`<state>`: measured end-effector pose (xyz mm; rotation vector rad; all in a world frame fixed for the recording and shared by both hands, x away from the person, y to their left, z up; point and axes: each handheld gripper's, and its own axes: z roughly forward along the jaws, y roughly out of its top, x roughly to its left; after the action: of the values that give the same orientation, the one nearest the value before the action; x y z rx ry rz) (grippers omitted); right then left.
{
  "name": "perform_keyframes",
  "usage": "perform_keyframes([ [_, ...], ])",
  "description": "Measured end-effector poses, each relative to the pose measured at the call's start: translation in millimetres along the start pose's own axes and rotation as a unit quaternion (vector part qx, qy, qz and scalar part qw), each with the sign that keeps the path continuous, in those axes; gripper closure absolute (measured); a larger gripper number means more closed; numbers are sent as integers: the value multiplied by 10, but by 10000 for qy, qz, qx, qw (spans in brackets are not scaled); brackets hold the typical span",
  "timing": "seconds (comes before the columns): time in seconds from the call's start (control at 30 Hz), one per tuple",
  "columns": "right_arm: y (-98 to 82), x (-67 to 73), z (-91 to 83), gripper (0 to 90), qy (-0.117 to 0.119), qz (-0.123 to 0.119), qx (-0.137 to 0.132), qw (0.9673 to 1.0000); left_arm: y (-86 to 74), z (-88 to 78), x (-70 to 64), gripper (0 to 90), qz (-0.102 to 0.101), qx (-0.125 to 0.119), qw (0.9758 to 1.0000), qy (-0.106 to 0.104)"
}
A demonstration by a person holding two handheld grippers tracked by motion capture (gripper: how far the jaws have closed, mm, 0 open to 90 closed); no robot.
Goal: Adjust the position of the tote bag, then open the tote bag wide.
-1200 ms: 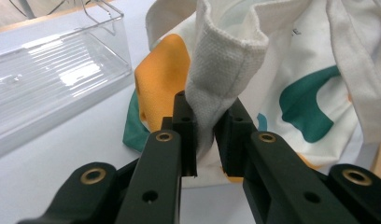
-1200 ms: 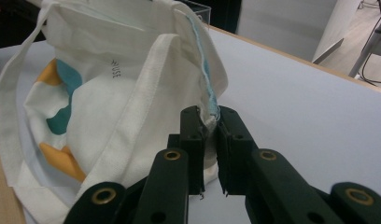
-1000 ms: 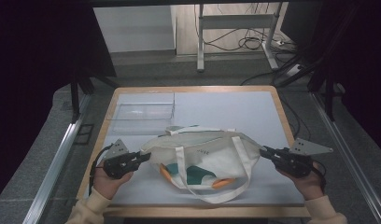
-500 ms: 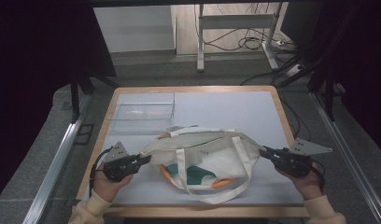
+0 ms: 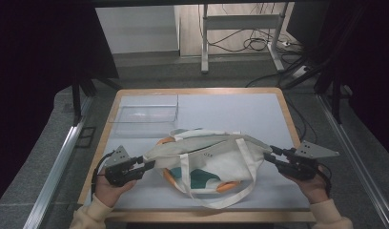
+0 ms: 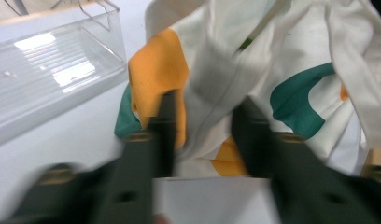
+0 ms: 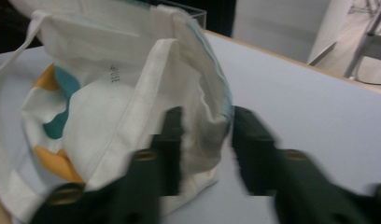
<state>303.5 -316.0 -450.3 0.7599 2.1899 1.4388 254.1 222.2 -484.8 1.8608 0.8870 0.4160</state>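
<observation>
- High view: a cream tote bag (image 5: pixel 209 160) with teal and orange print lies at the near middle of the white table (image 5: pixel 230 109), stretched between the two tools. The left gripper (image 5: pixel 147 165) sits at the bag's 9 o'clock end, the right gripper (image 5: pixel 273 155) at its 3 o'clock end. A clear plastic box (image 5: pixel 145 114) stands at about 11 o'clock from the bag, just apart from it.
- Left gripper view: the jaws stand partly parted, a fold of bag cloth lying loose between them; the pads no longer pinch it. Motion blur softens the jaws.
- Right gripper view: the same here, jaws half spread with the bag's edge hem sagging in the gap, not pressed.
- Risk, as I judge it: with both ends let go at once, the cloth may slump and fold back on itself, so the bag loses its flat spread. A fold could also snag on a jaw as a hand pulls away and drag the bag toward the box or the table edge.
- Against the earlier frames: both jaws were clamped narrow on the bag ends then and have just been opening; both hands and the bag's place look unchanged.
</observation>
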Motion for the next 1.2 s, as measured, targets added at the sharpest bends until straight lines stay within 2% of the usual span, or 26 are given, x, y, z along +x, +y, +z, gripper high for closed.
perform_keyframes([
  [0.07, 38, 12, -26, 447, -30, 32, -50, 10000, 43, -79, 12, 367, -135, -58, 9999, -9],
  [0.2, 195, 47, -100, 363, -198, 61, -204, 9996, 166, -227, 8, 269, -313, -330, 9989, -68],
  [0.37, 349, 82, -116, 362, -157, 62, -288, 9994, 336, -269, -62, 261, -292, -374, 9989, -47],
  [0.47, 465, 114, -61, 377, 8, 75, -301, 9995, 432, -230, -89, 258, -329, -302, 9990, -5],
  [0.6, 586, 186, 120, 388, 142, 47, -60, 9999, 543, -176, -99, 264, -359, -267, 9990, -18],
  [0.7, 600, 205, 180, 392, 228, 36, 17, 9997, 610, -145, -107, 265, -275, -267, 9993, -50],
  [0.83, 624, 224, 282, 408, 268, 1, 76, 9996, 653, -128, -122, 270, -206, -272, 9993, -130],
  [1.03, 731, 280, 357, 421, 294, 67, -35, 9995, 670, -115, -129, 280, -186, -227, 9995, -148],
  [1.2, 804, 337, 396, 479, 425, 58, -97, 9990, 735, -127, -126, 336, -170, -249, 9994, -151],
])
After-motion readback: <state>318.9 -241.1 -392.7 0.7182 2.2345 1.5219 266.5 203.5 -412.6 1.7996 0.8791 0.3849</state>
